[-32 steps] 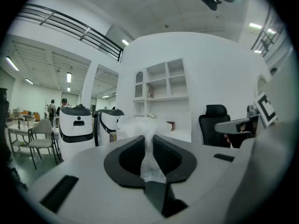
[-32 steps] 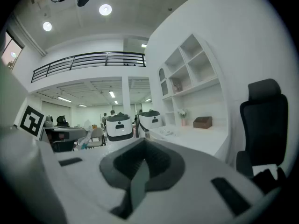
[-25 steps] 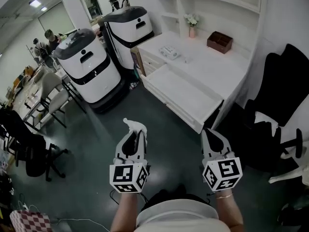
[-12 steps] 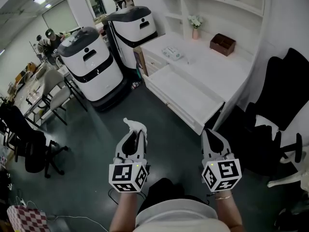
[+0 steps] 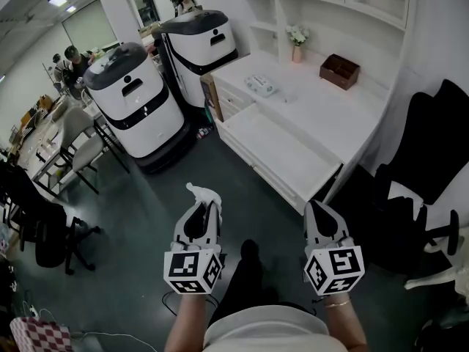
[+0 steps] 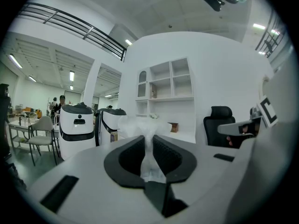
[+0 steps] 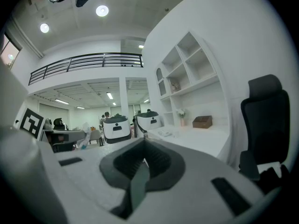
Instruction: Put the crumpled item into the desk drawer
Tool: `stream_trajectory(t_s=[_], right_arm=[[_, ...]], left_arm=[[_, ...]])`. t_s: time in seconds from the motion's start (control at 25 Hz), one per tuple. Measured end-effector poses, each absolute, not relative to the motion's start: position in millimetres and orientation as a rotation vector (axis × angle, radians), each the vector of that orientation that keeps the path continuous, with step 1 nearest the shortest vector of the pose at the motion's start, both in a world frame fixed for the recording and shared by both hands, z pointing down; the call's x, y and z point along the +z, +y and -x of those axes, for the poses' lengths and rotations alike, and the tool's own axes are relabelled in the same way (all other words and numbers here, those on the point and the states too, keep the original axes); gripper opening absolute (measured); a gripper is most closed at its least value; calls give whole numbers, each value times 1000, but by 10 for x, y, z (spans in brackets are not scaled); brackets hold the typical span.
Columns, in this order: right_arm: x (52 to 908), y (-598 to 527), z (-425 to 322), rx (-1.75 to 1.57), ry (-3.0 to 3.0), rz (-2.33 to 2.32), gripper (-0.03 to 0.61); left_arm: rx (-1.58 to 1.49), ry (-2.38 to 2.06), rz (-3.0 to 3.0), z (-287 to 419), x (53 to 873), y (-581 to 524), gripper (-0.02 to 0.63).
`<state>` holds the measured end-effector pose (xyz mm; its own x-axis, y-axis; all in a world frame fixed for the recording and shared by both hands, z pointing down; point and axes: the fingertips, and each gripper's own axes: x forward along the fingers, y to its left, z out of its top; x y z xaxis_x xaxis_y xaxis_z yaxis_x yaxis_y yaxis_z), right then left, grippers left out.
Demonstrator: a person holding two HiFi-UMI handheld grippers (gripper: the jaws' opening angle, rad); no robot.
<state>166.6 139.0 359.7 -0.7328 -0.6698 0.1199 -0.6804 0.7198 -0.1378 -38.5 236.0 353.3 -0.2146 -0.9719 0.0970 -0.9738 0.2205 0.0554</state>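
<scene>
The left gripper [image 5: 204, 210] has its jaws pinched on the crumpled item [image 5: 202, 192], a white wad poking out past the tips and held in mid-air in front of the person, well short of the drawer [image 5: 278, 149]. The right gripper [image 5: 319, 210] sits alongside, jaws closed together with nothing between them. Up ahead and to the right, the drawer stands pulled open under the counter [image 5: 322, 105], and its white floor looks bare, so there is plenty of room to land. This reads as the carry, with the drop not yet begun. To do it well, the pinch wants to stay firm, because only a thin waist of the wad sits between the pads and a light thing like this could slip free. The best line is probably straight at the drawer's open front, clear of the black chair [image 5: 429, 141] on the right and the white machine [image 5: 139, 101] on the left. The wad should go over the front lip and well inside, sinking low before the jaws part, so it cannot bounce out onto the floor. The right gripper is best kept off to the side, out of the way.
</scene>
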Motion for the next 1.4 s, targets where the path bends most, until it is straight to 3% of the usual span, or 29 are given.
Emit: stream_trajectory(t_s=[0.96,1.4], right_arm=[[3547,-560,-213,280,-2739,-1315,2],[3494,-905,181,265,-2693,-1391,2]], left_arm=[[16,-2229,-2019,1972,3540,214,44],[1,-2176,-2087,2417,3478,-276,44]])
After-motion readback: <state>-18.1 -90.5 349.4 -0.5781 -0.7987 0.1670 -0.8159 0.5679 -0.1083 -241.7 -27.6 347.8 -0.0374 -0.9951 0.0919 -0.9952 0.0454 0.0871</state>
